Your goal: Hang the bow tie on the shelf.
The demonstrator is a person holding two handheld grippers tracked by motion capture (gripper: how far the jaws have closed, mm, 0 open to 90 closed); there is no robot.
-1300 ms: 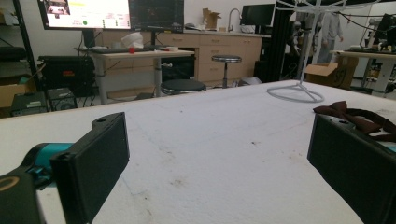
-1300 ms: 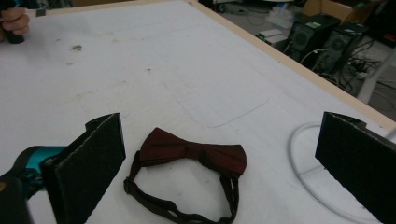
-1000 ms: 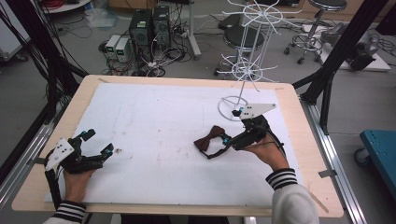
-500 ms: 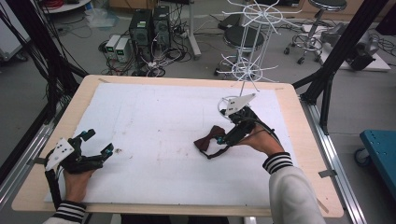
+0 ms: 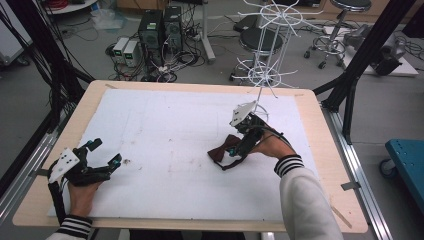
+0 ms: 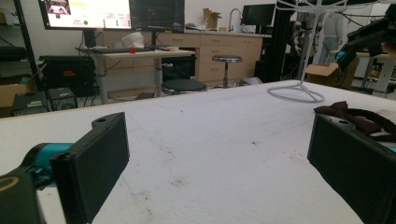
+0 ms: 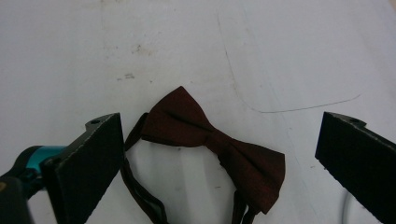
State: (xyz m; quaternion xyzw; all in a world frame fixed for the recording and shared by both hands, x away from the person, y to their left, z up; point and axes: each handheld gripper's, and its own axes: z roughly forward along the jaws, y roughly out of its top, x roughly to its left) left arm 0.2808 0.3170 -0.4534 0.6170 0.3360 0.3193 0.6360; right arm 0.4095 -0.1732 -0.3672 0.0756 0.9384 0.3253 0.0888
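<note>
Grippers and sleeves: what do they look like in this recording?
Both the left gripper and right gripper are black, with teal parts by flat rectangular jaws, a grey three-cornered plate on top and a black cable trailing. The sleeves are white with black-and-white striped cuffs.

A white wire display stand (image 5: 267,55) is standing at the far edge of the light wooden table (image 5: 200,86), its ringed base (image 6: 296,93) resting on the white sheet (image 5: 175,130) that is covering the table. Beyond the table, black computer towers (image 5: 161,27) and tangled cables are sitting on the floor, and a round black stool (image 5: 260,39) is standing just behind the stand.
</note>
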